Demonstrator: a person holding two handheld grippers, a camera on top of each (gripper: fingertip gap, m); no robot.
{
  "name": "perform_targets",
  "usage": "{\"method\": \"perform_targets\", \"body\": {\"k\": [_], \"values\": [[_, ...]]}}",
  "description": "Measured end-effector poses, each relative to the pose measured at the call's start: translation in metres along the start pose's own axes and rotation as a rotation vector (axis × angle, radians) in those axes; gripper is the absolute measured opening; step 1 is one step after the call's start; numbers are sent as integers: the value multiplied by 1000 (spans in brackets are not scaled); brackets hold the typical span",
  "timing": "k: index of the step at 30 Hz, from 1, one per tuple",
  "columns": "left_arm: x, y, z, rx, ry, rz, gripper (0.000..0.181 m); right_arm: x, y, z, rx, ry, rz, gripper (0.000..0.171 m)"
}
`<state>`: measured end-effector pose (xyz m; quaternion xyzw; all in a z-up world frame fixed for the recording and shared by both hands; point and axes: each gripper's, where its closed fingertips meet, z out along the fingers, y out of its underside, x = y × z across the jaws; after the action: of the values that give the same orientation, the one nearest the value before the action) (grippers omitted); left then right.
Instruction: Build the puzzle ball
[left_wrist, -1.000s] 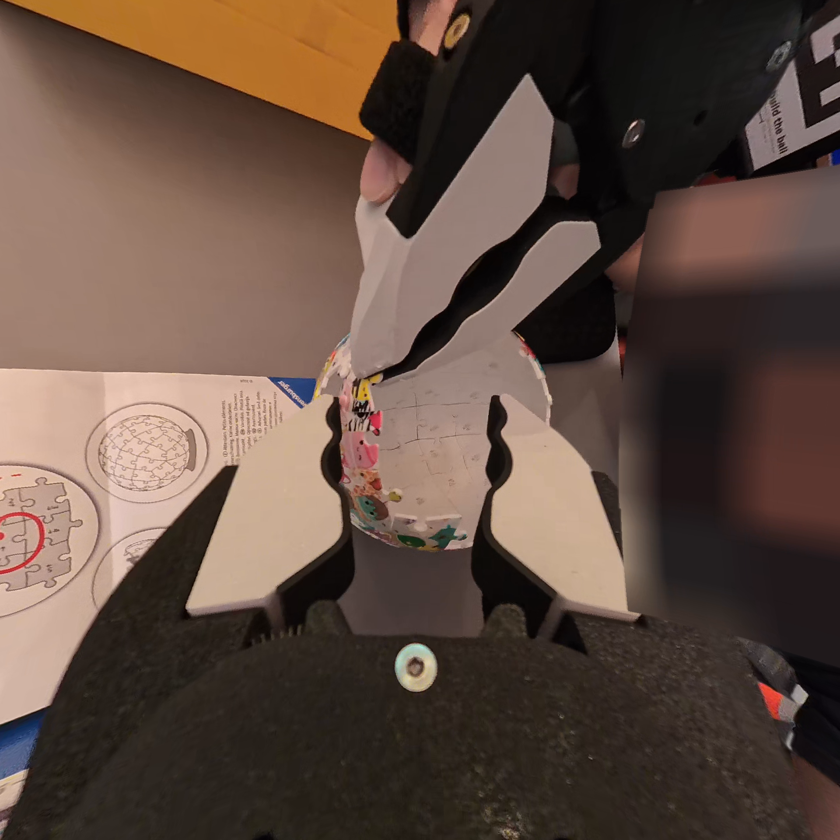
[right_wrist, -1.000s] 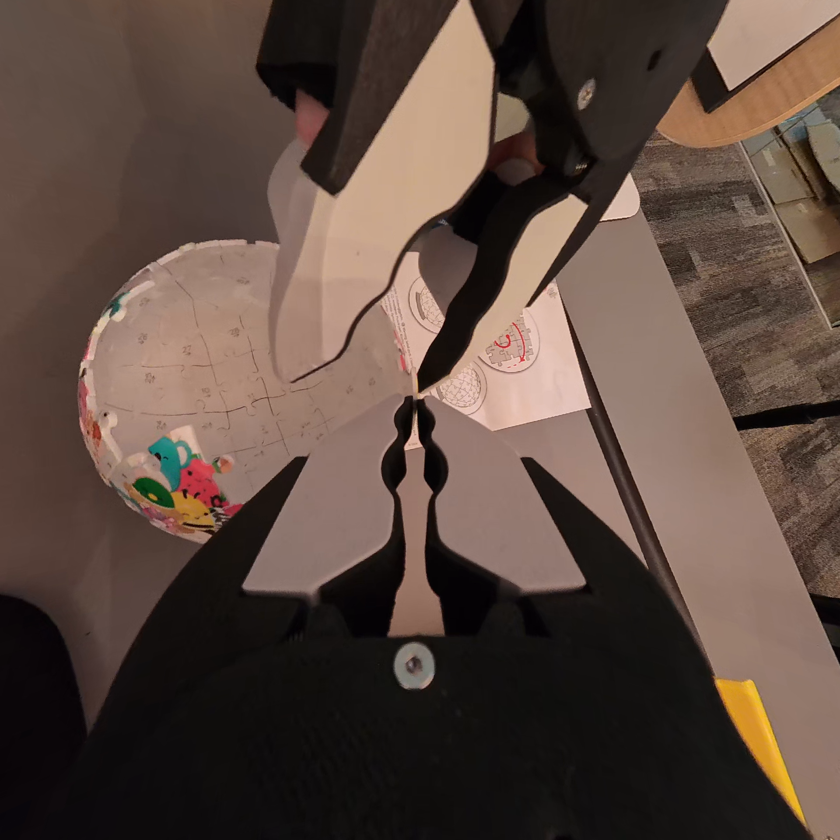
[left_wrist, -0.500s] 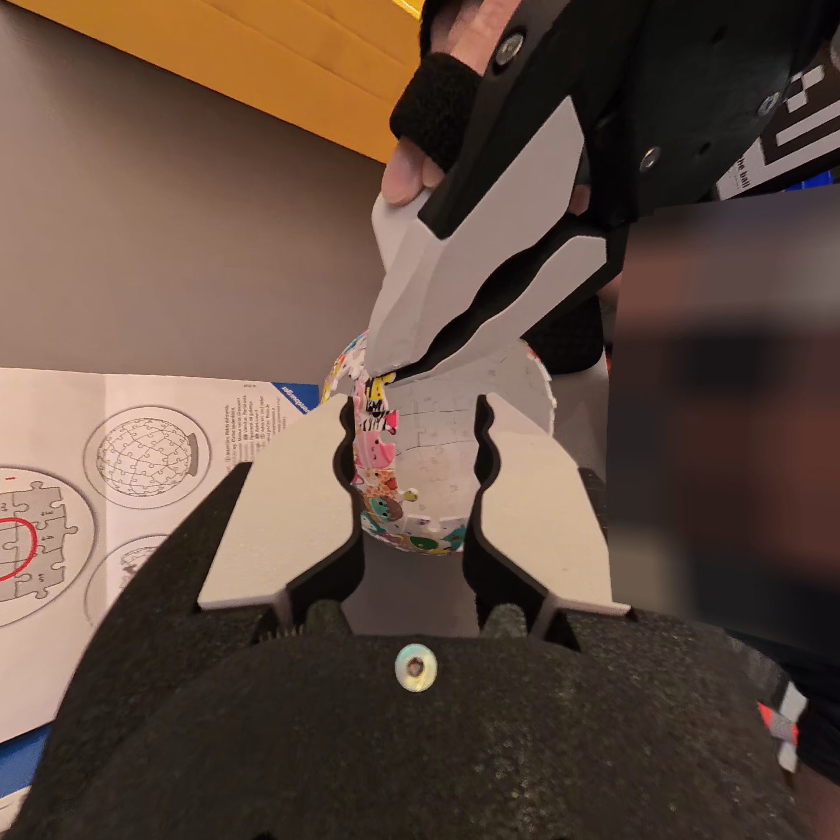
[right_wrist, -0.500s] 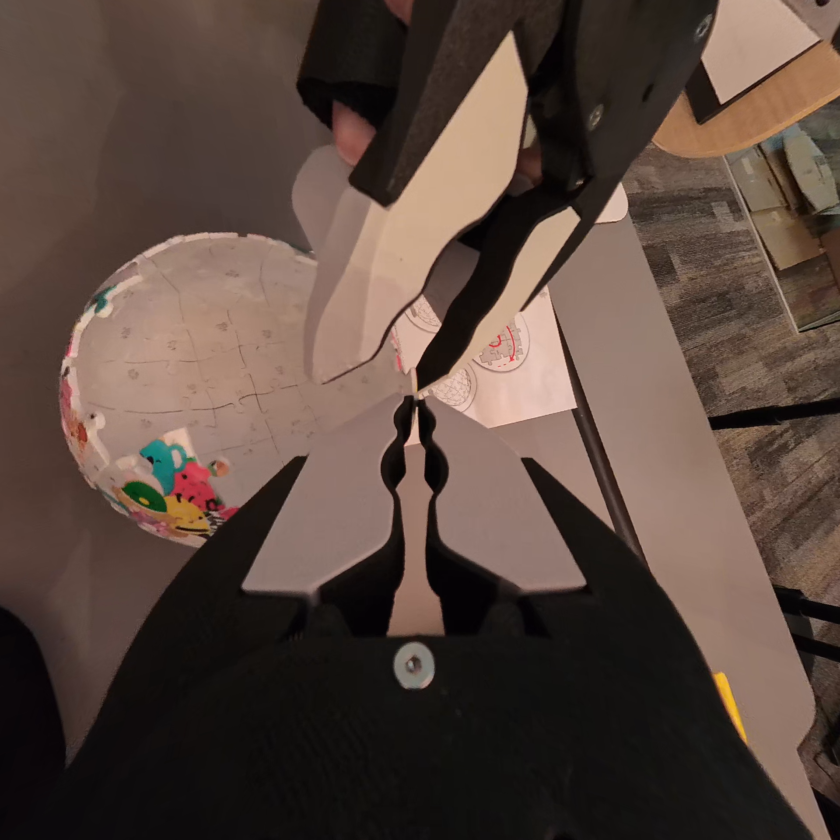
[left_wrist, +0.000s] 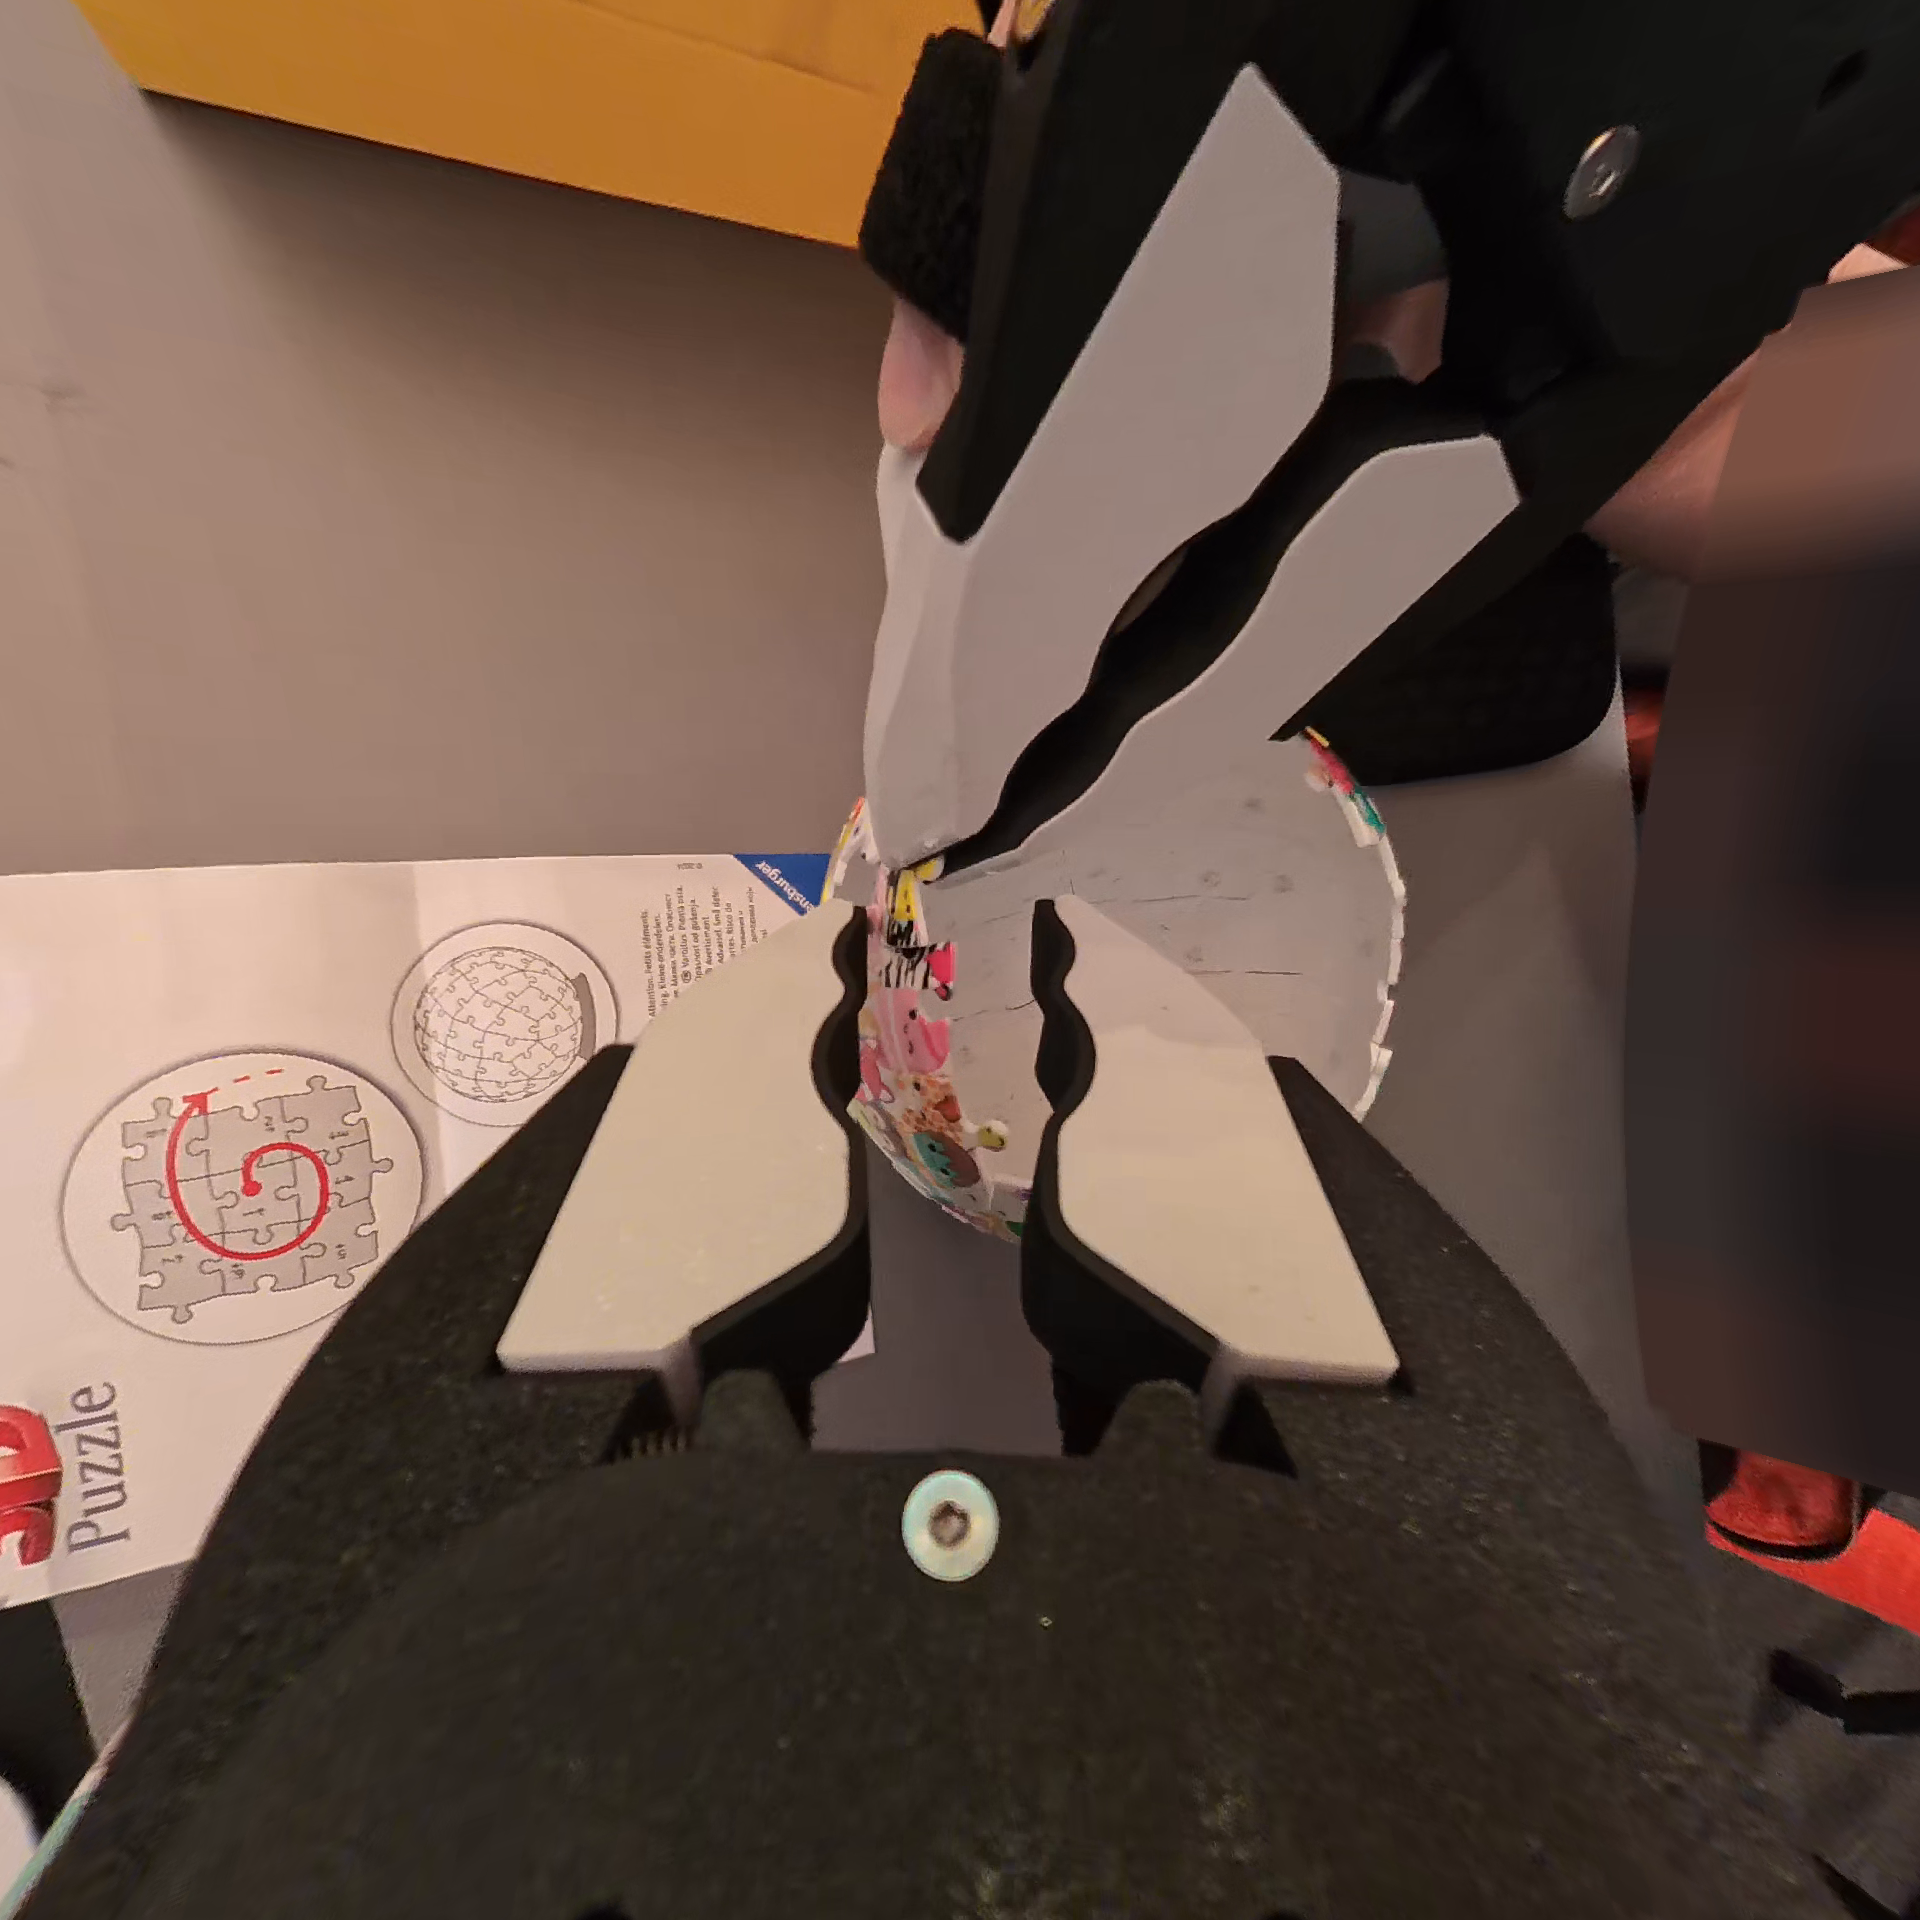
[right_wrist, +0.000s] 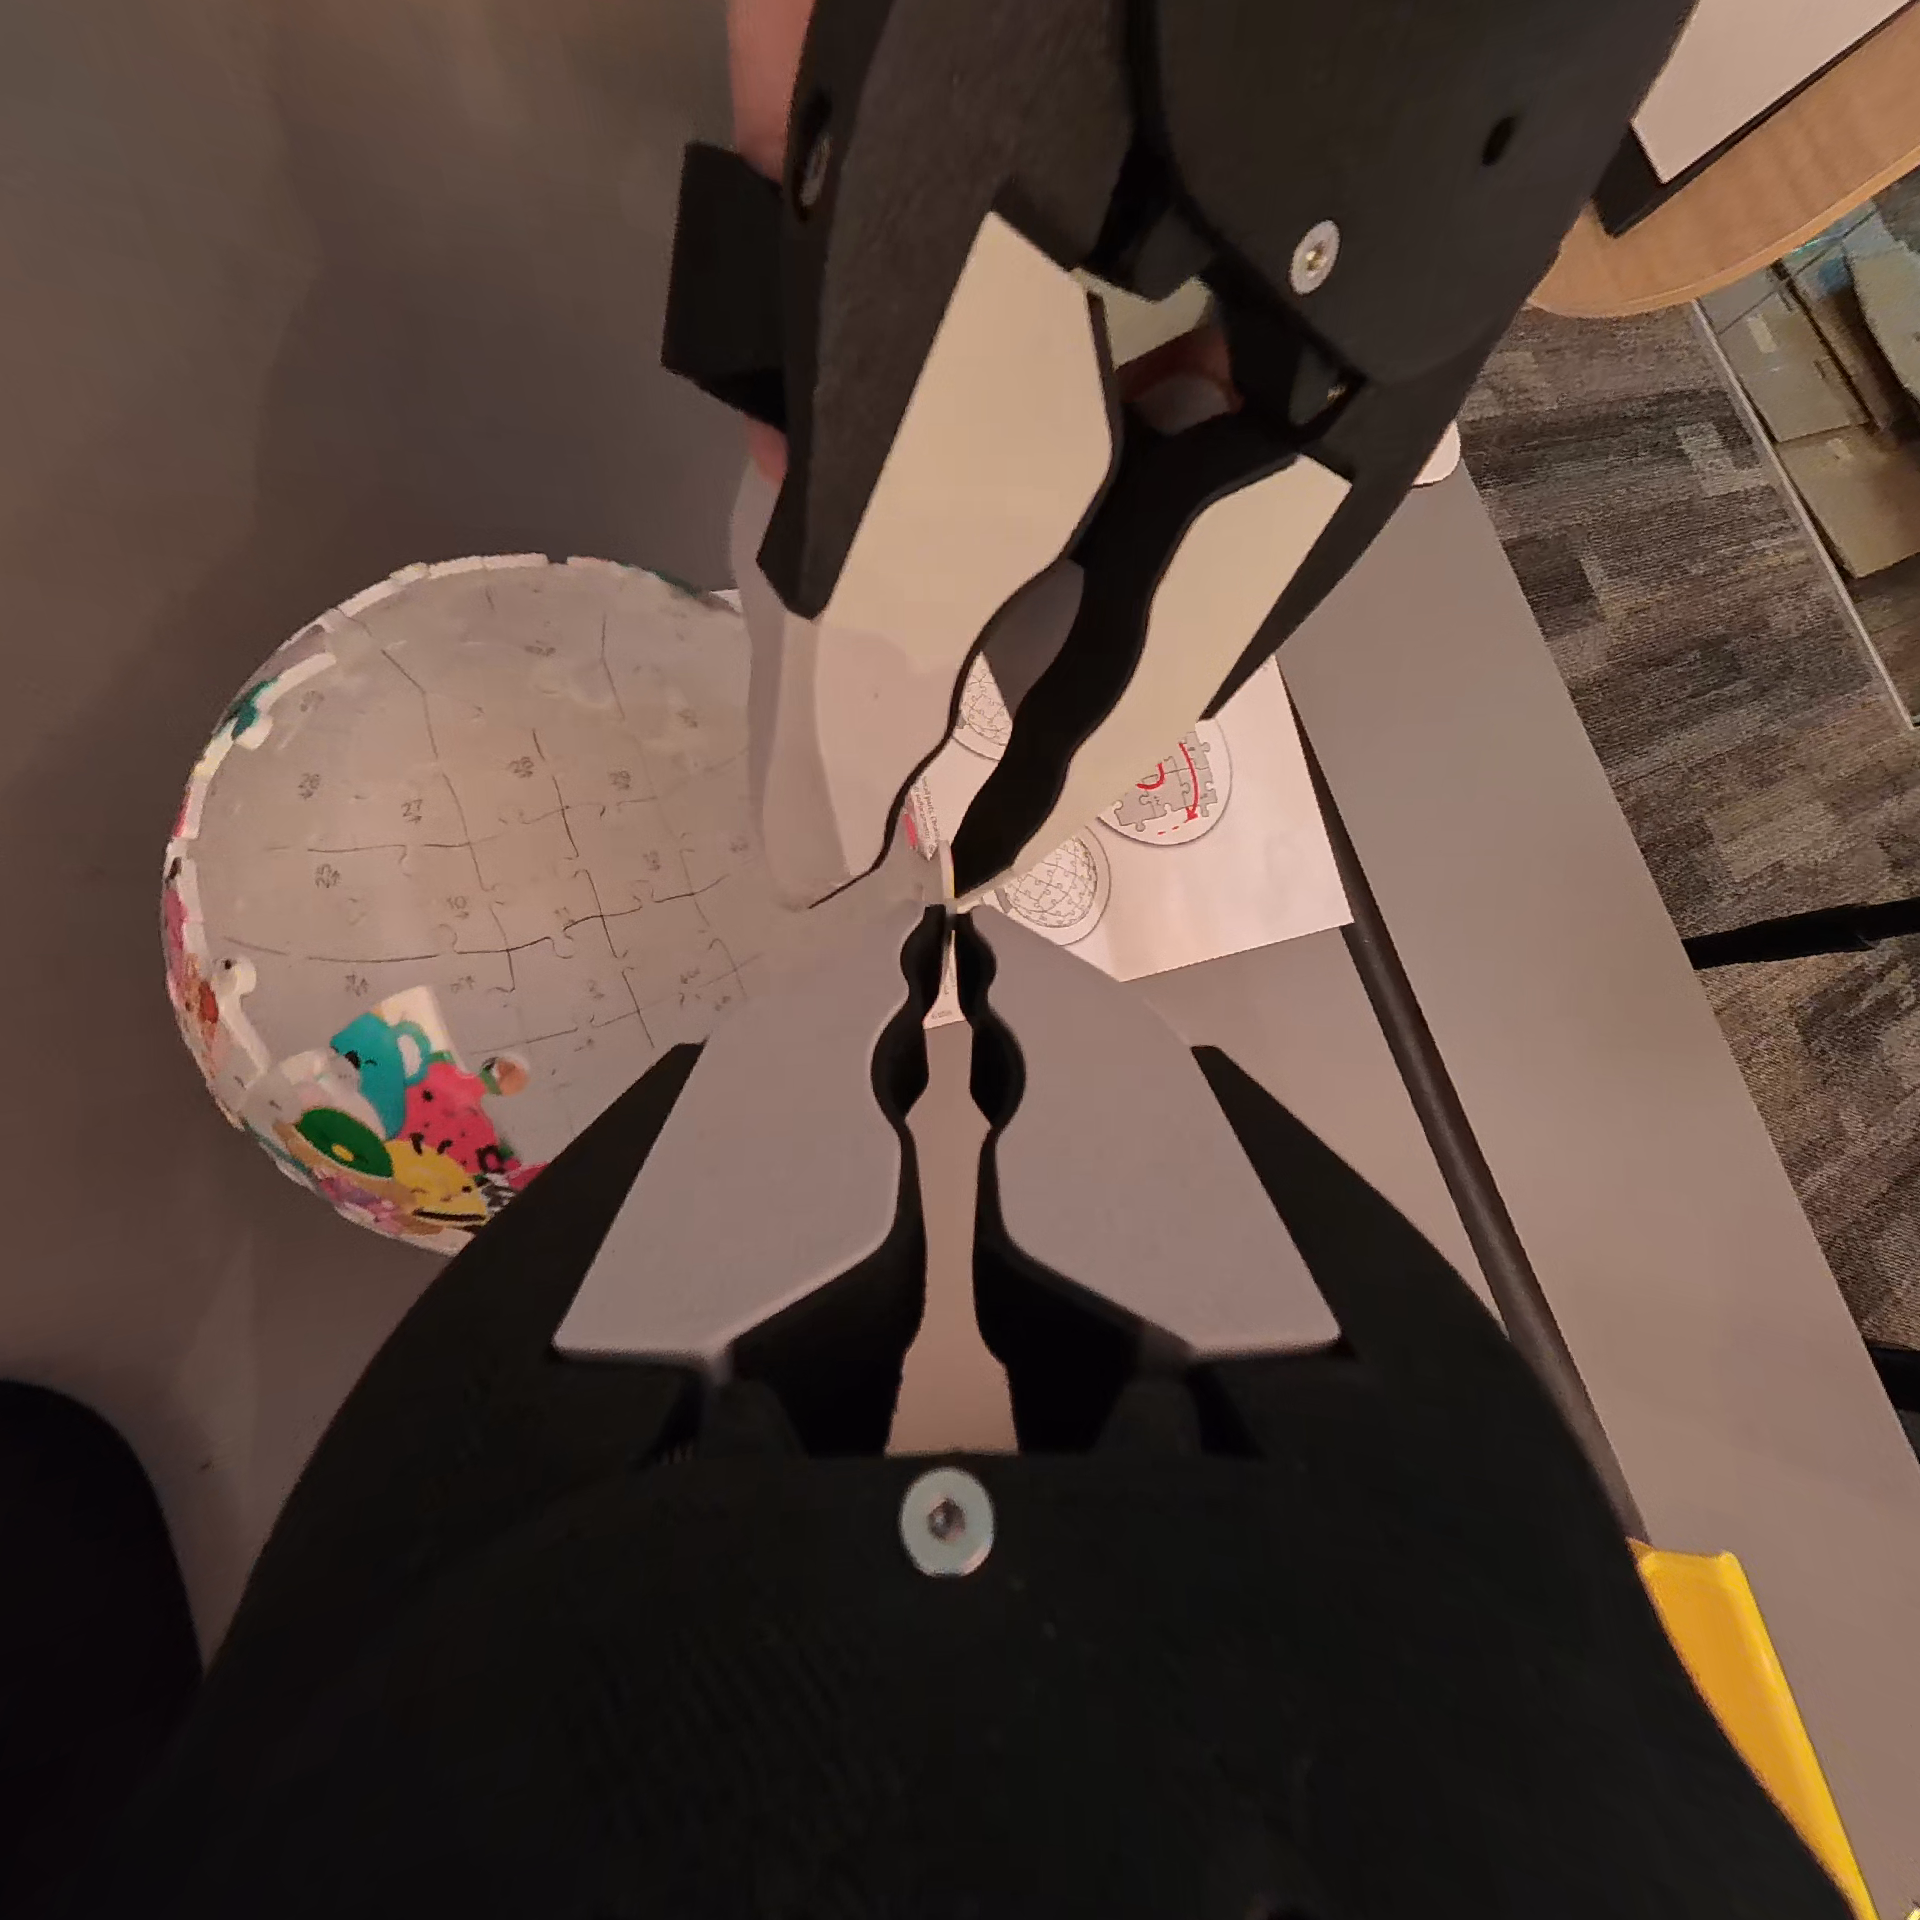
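The half-built puzzle ball, white inside and colourful outside, lies on the grey table. It also shows in the left wrist view, behind both grippers. My right gripper is shut on a small puzzle piece, seen edge-on. In the left wrist view the right gripper comes down from the upper right, with the yellow and black piece at its tips. My left gripper is open, and its fingertips stand on either side of that piece. In the right wrist view the left gripper comes down from above.
A white instruction sheet lies on the table to the left; it also shows in the right wrist view. A yellow board lies at the back. The table edge drops to carpet on the right. A yellow object sits at the lower right. Both grippers' tips are close together, under 4 cm apart. From either gripper's tips it is about 25 cm to the yellow object.
My left gripper's fingers have narrowed around the piece held by the right gripper. Both grippers have come closer together, and the right stays shut.
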<state>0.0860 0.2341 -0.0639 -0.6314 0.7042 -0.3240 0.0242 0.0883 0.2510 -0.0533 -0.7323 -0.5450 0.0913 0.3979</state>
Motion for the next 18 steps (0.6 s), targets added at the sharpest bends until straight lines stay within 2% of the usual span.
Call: {"method": "perform_targets", "body": {"k": [7, 11, 18], "values": [[-3, 2, 1, -59, -90, 81, 26, 0, 0, 0, -5, 3, -2, 3], [-8, 2, 2, -95, -160, 139, 17, 0, 0, 0, -5, 4, -2, 3], [-10, 3, 3, -156, -219, 160, 13, 0, 0, 0, -7, 9, -4, 3]]}}
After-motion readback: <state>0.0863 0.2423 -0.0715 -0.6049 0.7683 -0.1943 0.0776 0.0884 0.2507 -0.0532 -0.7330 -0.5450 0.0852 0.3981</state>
